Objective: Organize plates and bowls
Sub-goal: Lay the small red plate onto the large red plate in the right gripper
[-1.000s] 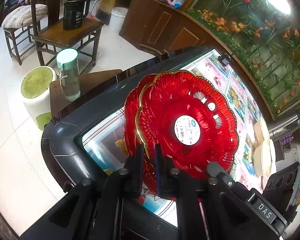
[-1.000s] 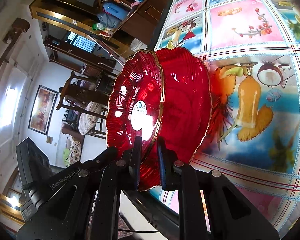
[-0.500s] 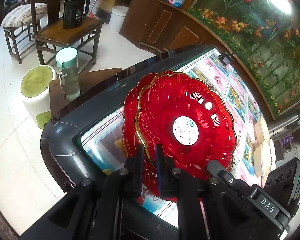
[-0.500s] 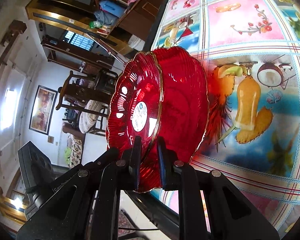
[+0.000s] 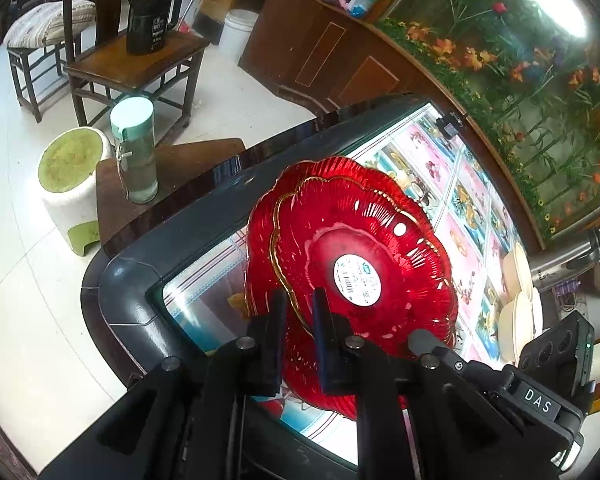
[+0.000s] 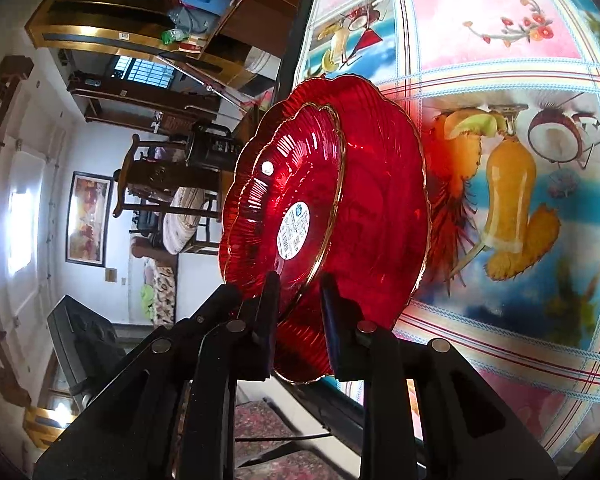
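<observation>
The lower plate (image 5: 260, 220) shows only a rim crescent behind the upper plate (image 5: 364, 248). Cream bowls (image 5: 518, 308) at right are partly hidden. The label (image 5: 356, 280) print is unreadable.

- "DAS" stands in white capitals on a small dark tag (image 5: 537, 400) on the other gripper's body, low at the right of the left wrist view.
- A round white sticker (image 5: 357, 279) sits in the middle of the upper red plate (image 5: 380, 240); it bears a barcode and small print too fine to read.
- The black jug (image 5: 150, 20) on the wooden side table (image 5: 140, 68) carries pale lettering, too small to read.
</observation>
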`<state>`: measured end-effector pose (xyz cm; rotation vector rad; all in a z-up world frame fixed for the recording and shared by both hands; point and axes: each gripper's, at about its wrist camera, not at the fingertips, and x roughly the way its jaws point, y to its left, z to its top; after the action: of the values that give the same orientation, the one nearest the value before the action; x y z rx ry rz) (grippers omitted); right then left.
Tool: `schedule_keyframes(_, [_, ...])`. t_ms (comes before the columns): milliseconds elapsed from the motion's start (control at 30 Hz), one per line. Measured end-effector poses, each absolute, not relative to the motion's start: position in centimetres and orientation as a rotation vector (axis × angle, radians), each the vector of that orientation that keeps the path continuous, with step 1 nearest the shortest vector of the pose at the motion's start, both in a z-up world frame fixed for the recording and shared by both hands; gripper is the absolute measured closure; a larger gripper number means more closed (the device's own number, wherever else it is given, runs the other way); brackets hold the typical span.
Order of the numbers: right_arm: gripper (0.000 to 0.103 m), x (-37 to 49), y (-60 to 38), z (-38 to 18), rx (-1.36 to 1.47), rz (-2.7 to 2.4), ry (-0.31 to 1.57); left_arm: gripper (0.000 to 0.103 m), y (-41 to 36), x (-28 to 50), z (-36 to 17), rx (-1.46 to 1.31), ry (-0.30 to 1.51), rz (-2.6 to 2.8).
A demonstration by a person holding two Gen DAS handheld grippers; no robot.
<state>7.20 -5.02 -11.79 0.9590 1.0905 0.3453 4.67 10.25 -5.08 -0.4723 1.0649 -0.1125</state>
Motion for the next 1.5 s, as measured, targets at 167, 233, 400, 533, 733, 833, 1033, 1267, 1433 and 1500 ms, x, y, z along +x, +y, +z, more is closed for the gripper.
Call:
schedule_keyframes(167, [0.063, 7.5, -5.0, -12.5, 1.022, 0.388, 1.142, 0.09, 10.2, 4.5, -4.9, -0.472, 1.065, -0.119])
schedule_keyframes(233, [0.063, 7.6, -4.8, -12.3, 1.017, 0.388, 1.15, 0.09, 10.2, 4.4, -4.9, -0.484, 1.07, -0.119])
schedule_keyframes(400, [0.059, 7.7, -4.7, -12.2, 1.035, 0.4, 1.174, 0.09, 10.4, 4.3, -4.9, -0.506, 1.092, -0.136])
schedule_keyframes(533, [0.054, 7.8, -5.2, -11.8, 1.043, 0.401, 1.191, 0.09, 11.1, 4.3, -4.8, -0.525, 1.095, -0.139])
schedule_keyframes(733, [0.052, 7.7, -5.8, -11.1, 1.062, 0.412, 1.191, 0.091, 11.7, 4.0, -4.0, -0.537, 1.071, -0.133])
schedule_keyframes(833, [0.052, 7.5, -6.1, -10.7, 1.059, 0.411, 1.178, 0.091, 11.5, 3.9, -3.8, -0.531, 1.061, -0.13])
schedule_keyframes(1033, [0.052, 7.2, -6.9, -10.0, 1.065, 0.424, 1.146, 0.091, 11.2, 4.0, -4.3, -0.533, 1.078, -0.141])
schedule_keyframes(1267, [0.052, 6.9, -7.9, -9.9, 1.074, 0.418, 1.115, 0.091, 11.1, 4.0, -4.2, -0.519, 1.07, -0.141])
schedule_keyframes(1433, [0.052, 6.6, -8.5, -10.4, 1.094, 0.413, 1.115, 0.091, 10.5, 4.0, -4.5, -0.504, 1.08, -0.147])
schedule_keyframes(1500, [0.052, 6.6, -8.9, -10.6, 1.1, 0.413, 1.113, 0.091, 10.1, 3.9, -4.5, -0.494, 1.082, -0.15])
